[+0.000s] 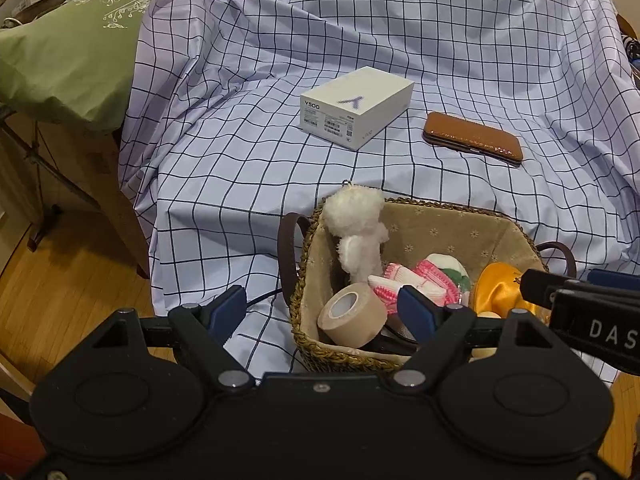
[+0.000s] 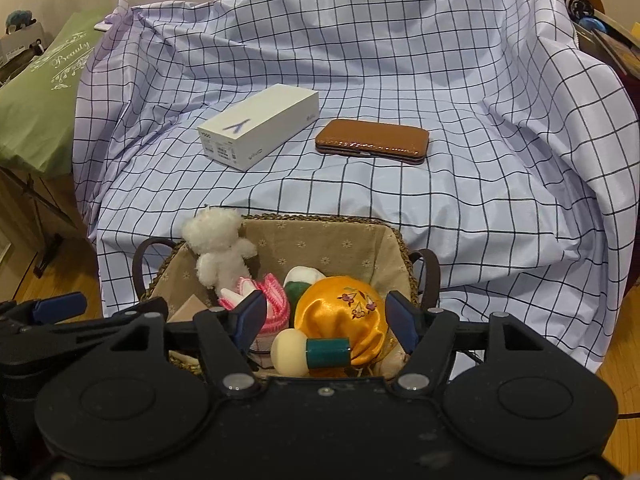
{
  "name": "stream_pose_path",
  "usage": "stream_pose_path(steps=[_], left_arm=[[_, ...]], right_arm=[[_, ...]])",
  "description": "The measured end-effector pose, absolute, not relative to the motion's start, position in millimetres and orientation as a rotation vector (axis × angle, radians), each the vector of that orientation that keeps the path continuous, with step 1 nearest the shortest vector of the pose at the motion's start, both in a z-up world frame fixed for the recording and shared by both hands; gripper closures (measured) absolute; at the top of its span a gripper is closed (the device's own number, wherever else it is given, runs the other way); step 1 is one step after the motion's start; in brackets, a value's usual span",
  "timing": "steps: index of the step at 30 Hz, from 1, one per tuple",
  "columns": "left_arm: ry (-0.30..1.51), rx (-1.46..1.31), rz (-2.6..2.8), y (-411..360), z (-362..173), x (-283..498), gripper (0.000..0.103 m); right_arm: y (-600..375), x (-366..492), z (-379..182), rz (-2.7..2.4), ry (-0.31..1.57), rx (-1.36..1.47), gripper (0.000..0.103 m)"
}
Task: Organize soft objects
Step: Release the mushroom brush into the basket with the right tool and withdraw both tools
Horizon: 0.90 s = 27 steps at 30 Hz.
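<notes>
Both tilt down over the lined woven basket (image 2: 320, 226): left gripper (image 1: 322, 312) released; right gripper (image 2: 326, 320) apparently released around the golden satin pouch (image 2: 340, 312).

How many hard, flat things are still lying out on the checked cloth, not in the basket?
2. A white phone box lies on the cloth behind the basket, and a brown case lies to its right, apart from it. Folds might hide more.

Woven basket (image 1: 308, 344) of soft items, white box (image 1: 356, 106), brown case (image 1: 474, 138), checked cloth (image 1: 400, 40)
</notes>
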<state>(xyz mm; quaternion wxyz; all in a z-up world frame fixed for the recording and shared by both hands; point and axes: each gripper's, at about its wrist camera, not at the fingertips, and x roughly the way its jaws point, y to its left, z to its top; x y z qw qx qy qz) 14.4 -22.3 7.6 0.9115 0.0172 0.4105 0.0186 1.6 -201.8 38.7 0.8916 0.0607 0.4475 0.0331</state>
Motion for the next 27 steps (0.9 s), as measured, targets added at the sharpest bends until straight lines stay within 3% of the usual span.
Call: stream_pose_path(steps=[9,27], left_arm=[[0.848,0.044,0.023,-24,8,13,0.023],[0.848,0.051,0.007,-27,12,9,0.017]], right_arm=[[-204,0,42,0.03,0.906,0.078,0.025],[-215,-8,39,-0.022,0.913,0.061,0.023]])
